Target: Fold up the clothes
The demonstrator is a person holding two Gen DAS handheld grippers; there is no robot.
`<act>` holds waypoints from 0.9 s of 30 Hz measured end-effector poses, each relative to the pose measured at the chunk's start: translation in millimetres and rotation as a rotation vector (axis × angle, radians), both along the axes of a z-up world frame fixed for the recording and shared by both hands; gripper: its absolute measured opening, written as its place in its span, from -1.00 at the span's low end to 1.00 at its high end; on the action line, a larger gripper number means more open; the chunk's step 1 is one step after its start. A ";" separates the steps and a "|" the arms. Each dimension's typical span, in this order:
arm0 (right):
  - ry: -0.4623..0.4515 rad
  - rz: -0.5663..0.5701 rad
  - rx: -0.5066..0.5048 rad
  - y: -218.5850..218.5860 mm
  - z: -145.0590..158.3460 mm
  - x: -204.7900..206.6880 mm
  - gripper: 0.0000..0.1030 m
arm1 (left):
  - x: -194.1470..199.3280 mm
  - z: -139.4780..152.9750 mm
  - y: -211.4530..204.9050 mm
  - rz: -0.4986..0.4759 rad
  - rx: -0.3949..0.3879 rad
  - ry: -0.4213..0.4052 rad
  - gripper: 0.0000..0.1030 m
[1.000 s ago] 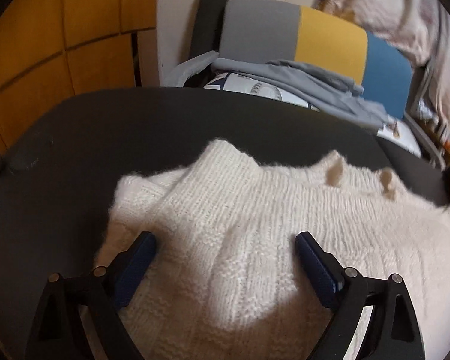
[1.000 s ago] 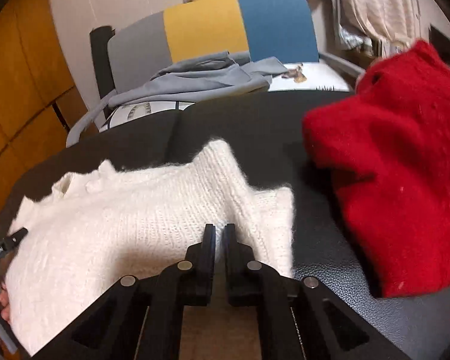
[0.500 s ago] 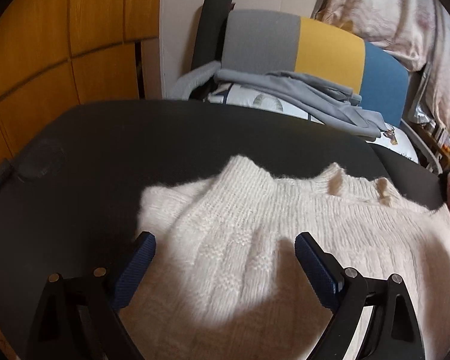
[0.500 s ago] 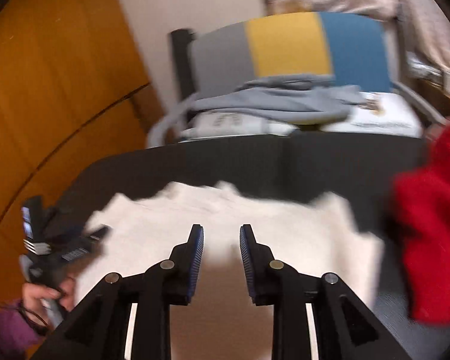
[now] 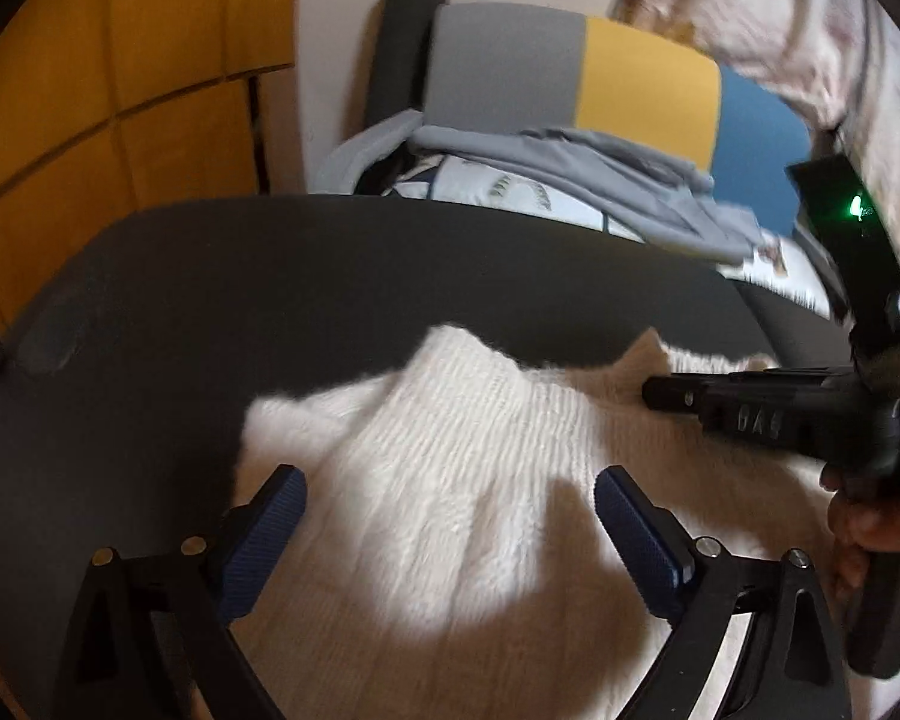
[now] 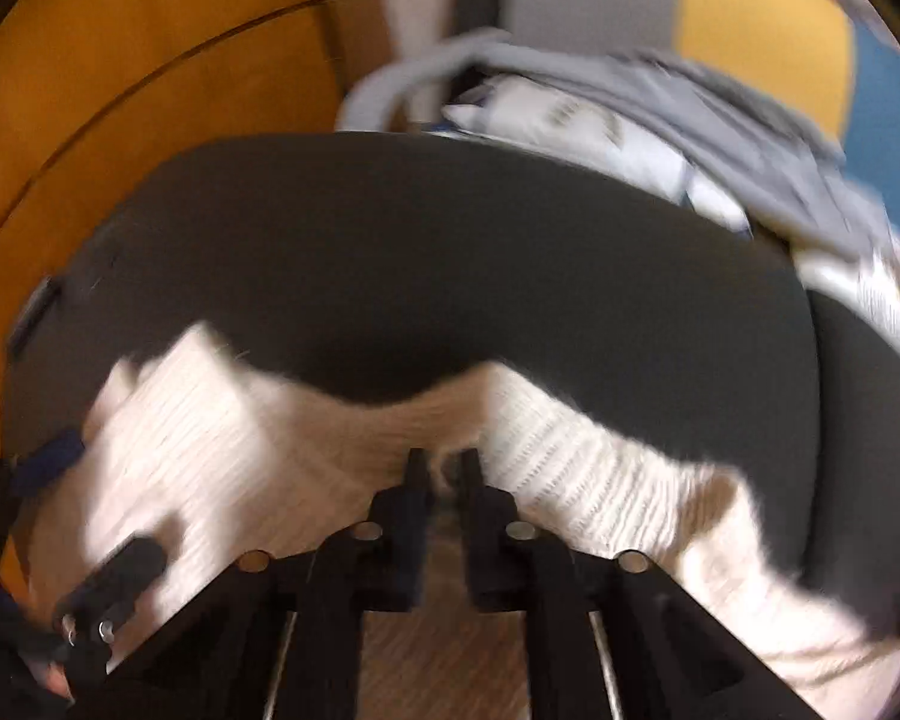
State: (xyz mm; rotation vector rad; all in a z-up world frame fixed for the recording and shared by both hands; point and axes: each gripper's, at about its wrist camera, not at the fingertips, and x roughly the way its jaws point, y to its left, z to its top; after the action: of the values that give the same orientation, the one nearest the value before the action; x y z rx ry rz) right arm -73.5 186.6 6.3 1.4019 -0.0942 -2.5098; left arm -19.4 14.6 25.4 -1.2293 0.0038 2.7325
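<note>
While the cream knit sweater (image 5: 480, 480) lies spread on the dark table (image 5: 330, 276), the left gripper (image 5: 450, 531) hovers low over it with jaws wide apart, holding nothing. The right gripper (image 6: 444, 471) sits at the far hem, jaws nearly together with a narrow gap — blur hides whether any knit is pinched. Likely step: taking hold of the far edge for a fold. Next calls for a firm pinch of the knit, then drawing that edge over the body.

Fuzzy ribbed-knit sweater (image 5: 450, 450), matt table (image 5: 330, 276)
</note>
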 end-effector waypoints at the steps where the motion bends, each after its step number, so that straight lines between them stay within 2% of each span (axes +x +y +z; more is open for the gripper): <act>1: -0.003 -0.035 -0.018 5.0 -3.4 -1.4 -0.89 | -3.2 -7.9 3.0 -0.010 -0.027 -0.022 0.95; 4: -0.012 -0.137 -0.070 19.9 -13.5 -5.6 -0.97 | -3.3 -10.5 1.2 -0.005 -0.015 -0.023 1.00; 7: -0.023 -0.154 -0.101 28.3 -16.4 -10.2 -1.00 | -3.5 -13.0 -0.5 0.000 -0.003 -0.025 1.00; 8: -0.026 -0.156 -0.114 30.5 -16.2 -11.2 -0.99 | -3.5 -13.9 -1.1 0.001 0.001 -0.026 1.00; 11: 0.055 -0.159 -0.101 30.5 5.8 3.3 -0.82 | -3.7 -16.5 -2.9 0.006 0.013 -0.028 1.00; 12: 0.080 -0.154 -0.099 29.7 13.0 8.0 -0.82 | -3.7 -17.3 -3.4 0.008 0.017 -0.028 1.00; 14: 0.107 -0.058 -0.118 17.0 26.5 15.1 -0.82 | -3.8 -19.1 -4.6 0.011 0.024 -0.030 1.00; 17: 0.014 0.043 -0.057 -11.1 18.5 9.6 -0.82 | -4.0 -21.6 -6.4 0.016 0.036 -0.031 1.00; 20: -0.037 -0.019 0.001 -10.6 -3.4 -1.7 -1.00 | -3.5 -21.7 -7.3 0.016 0.041 -0.031 1.00; 23: -0.030 -0.134 -0.072 8.5 -5.1 -9.3 -1.00 | -2.6 -20.9 -6.8 0.016 0.039 -0.031 1.00; 25: -0.007 -0.176 -0.051 9.4 3.3 -5.0 -1.00 | -1.3 -20.6 -6.4 0.017 0.038 -0.029 1.00; 27: 0.044 -0.198 -0.053 13.1 17.9 13.7 -0.57 | -0.1 -20.3 -6.1 0.017 0.036 -0.028 1.00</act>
State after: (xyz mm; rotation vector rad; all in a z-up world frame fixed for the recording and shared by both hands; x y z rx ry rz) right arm -59.8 199.7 24.2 1.3763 -0.3028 -2.6739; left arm -19.5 8.5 5.2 -1.2640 -0.0591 2.7174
